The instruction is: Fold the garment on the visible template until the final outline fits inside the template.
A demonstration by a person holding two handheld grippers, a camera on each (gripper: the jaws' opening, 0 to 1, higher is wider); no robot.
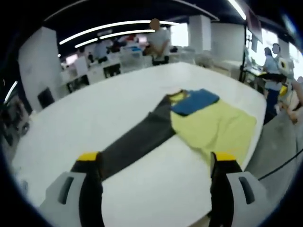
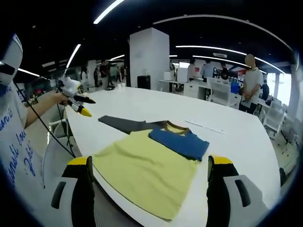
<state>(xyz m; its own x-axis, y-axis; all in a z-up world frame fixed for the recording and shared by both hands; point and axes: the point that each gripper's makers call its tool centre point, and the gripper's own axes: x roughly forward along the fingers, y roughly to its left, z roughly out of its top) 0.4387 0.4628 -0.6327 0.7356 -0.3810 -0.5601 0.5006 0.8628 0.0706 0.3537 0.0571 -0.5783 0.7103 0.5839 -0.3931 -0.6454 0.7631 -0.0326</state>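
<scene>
A long-sleeved shirt lies flat on the white table (image 1: 94, 113). Its yellow body (image 1: 213, 125) reaches the table's edge. A blue sleeve (image 1: 195, 100) is folded across the chest, and a dark grey sleeve (image 1: 137, 139) stretches straight out. My left gripper (image 1: 155, 158) hovers open above the end of the grey sleeve, holding nothing. In the right gripper view the yellow body (image 2: 142, 172), blue sleeve (image 2: 180, 139) and grey sleeve (image 2: 125, 124) lie ahead. My right gripper (image 2: 149, 161) is open above the yellow hem. The left gripper (image 2: 86, 106) shows at the far left in a hand.
The table edge (image 2: 83, 142) runs close under the shirt's hem. A thin pale strip (image 2: 203, 125) lies on the table beyond the shirt. A cable (image 2: 47, 130) hangs by the person's arm. People (image 2: 250, 82) stand by desks at the back, near a white pillar (image 2: 149, 59).
</scene>
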